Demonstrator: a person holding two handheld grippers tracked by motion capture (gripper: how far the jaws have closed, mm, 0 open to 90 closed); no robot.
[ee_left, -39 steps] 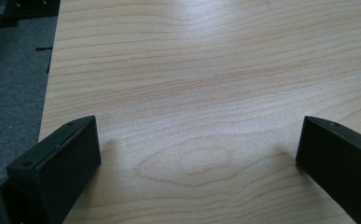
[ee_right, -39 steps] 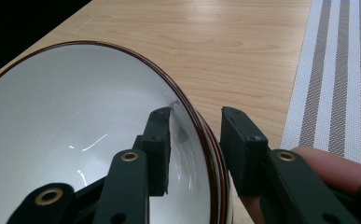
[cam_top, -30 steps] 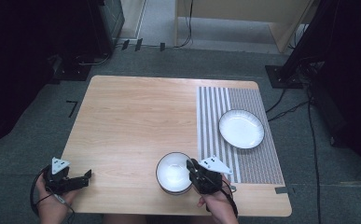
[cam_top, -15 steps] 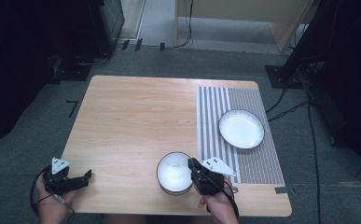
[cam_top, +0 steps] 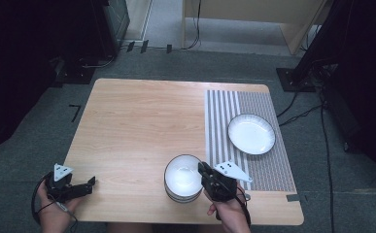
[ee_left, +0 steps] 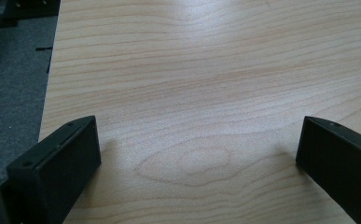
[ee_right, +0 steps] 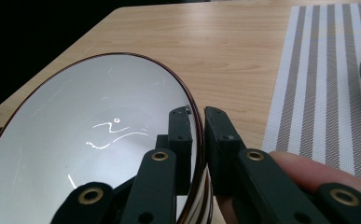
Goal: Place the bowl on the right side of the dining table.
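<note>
Spanning the frame, the pale wooden surface [cam_top: 137, 126] carried a grey striped placemat [cam_top: 263, 160] at three o'clock. At six o'clock sat a white dark-rimmed ceramic bowl [cam_top: 181, 175]; the right gripper [cam_top: 206, 171] had just clenched its jaws on the bowl's rim. At eight o'clock, the left gripper [cam_top: 89, 183] rested with released jaws.

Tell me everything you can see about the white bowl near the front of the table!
The bowl is round, glossy white inside with a thin dark rim, and looks ceramic. It sits upright and empty on top of a stack of similar bowls near the front edge of the wooden table, just left of the striped mat. The right gripper pinches its rim, one jaw inside, one outside.
</note>
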